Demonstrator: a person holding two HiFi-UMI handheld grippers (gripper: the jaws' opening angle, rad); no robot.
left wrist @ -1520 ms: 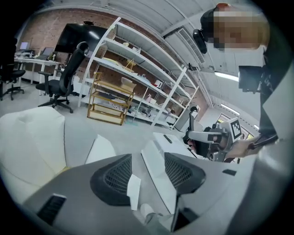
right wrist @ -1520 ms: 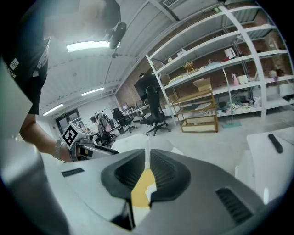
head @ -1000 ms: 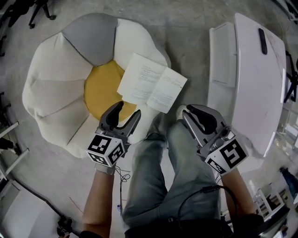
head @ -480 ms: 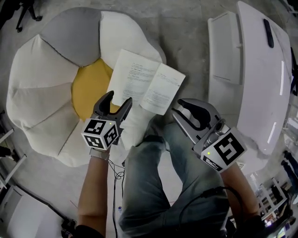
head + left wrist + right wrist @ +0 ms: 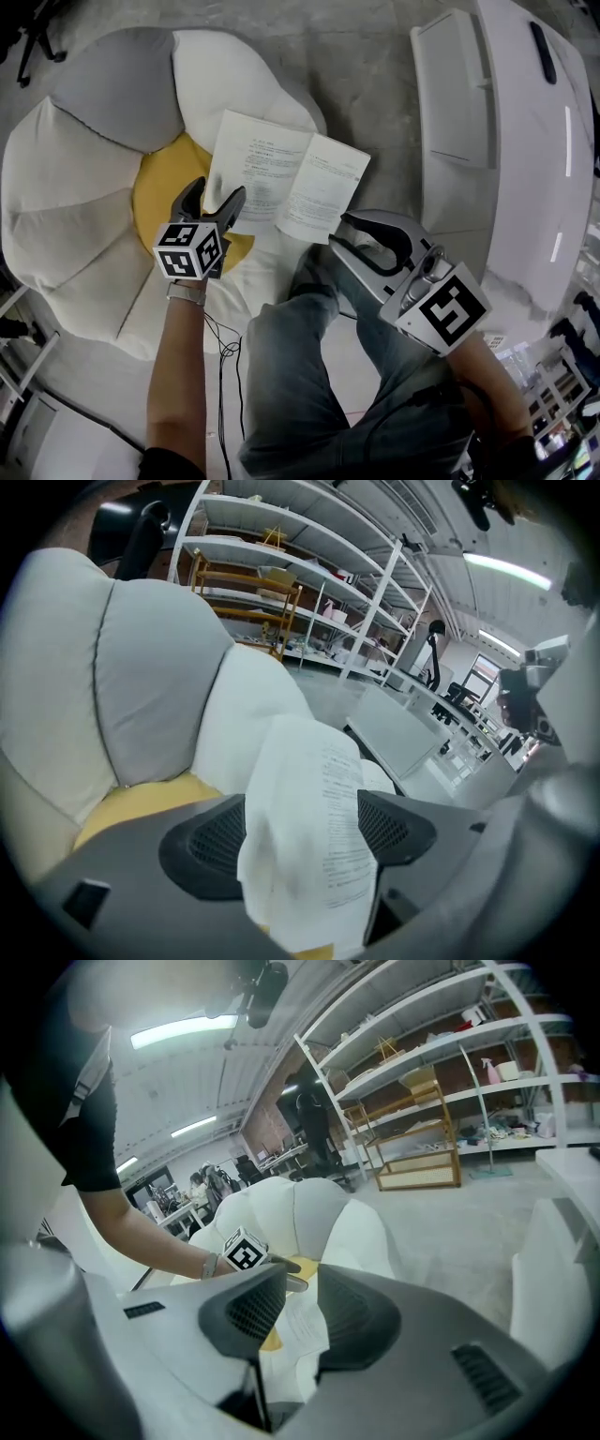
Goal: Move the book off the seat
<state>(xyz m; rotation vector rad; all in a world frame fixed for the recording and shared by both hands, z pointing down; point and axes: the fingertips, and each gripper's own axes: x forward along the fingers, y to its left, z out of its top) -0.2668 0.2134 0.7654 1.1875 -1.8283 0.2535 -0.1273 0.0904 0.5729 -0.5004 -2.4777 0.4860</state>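
An open white book (image 5: 281, 178) lies on the flower-shaped seat (image 5: 84, 206), across its yellow centre (image 5: 159, 192) and a white petal. My left gripper (image 5: 216, 190) hangs at the book's left edge. Its jaws have just been opening. In the left gripper view the gripper (image 5: 300, 827) has a curled page of the book (image 5: 319, 789) standing between its wide-apart pads, and neither pad presses on it. My right gripper (image 5: 337, 234) hovers open over the person's leg, just short of the book's near corner. Through the gap of the right gripper (image 5: 300, 1307) a strip of the book (image 5: 302, 1326) shows.
A white desk-like unit (image 5: 506, 141) stands on the right. The person's legs in jeans (image 5: 309, 375) fill the near middle, and a thin cable (image 5: 225, 347) lies on the concrete floor. Metal shelves (image 5: 309, 592) line the far wall behind the seat.
Both grippers have sunk toward the seat. The left one moved forward to the book's left edge and its jaws spread wider. The right one moved less and stays over the leg.
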